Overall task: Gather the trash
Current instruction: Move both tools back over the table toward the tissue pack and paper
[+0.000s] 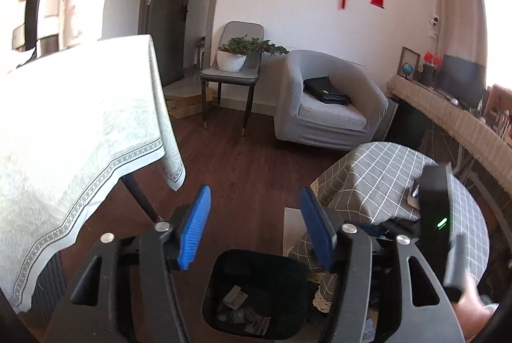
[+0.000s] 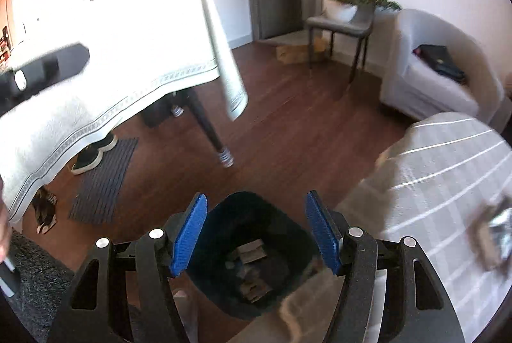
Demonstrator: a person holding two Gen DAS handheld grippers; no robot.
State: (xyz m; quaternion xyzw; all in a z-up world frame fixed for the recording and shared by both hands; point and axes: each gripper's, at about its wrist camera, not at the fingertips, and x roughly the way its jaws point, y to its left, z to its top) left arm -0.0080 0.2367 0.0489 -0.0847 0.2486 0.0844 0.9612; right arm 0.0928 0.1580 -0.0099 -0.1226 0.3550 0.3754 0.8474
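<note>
A dark bin (image 1: pixel 254 295) stands on the wood floor below both grippers, with several scraps of paper trash (image 1: pixel 236 299) lying in it. My left gripper (image 1: pixel 254 226) hangs above the bin, its blue pads apart and nothing between them. The same bin (image 2: pixel 252 253) shows in the right wrist view, with paper scraps (image 2: pixel 251 253) at its bottom. My right gripper (image 2: pixel 256 231) is open over it and holds nothing. A blurred crumpled piece (image 2: pixel 494 237) lies on the grey checked cloth at the right edge.
A table with a white cloth (image 1: pixel 80 125) stands to the left, its dark leg (image 2: pixel 208 125) near the bin. A low table with a grey checked cloth (image 1: pixel 384 176) is on the right. A grey armchair (image 1: pixel 329 99), a chair with a plant (image 1: pixel 236 61), shoes and a mat (image 2: pixel 102 179) lie beyond.
</note>
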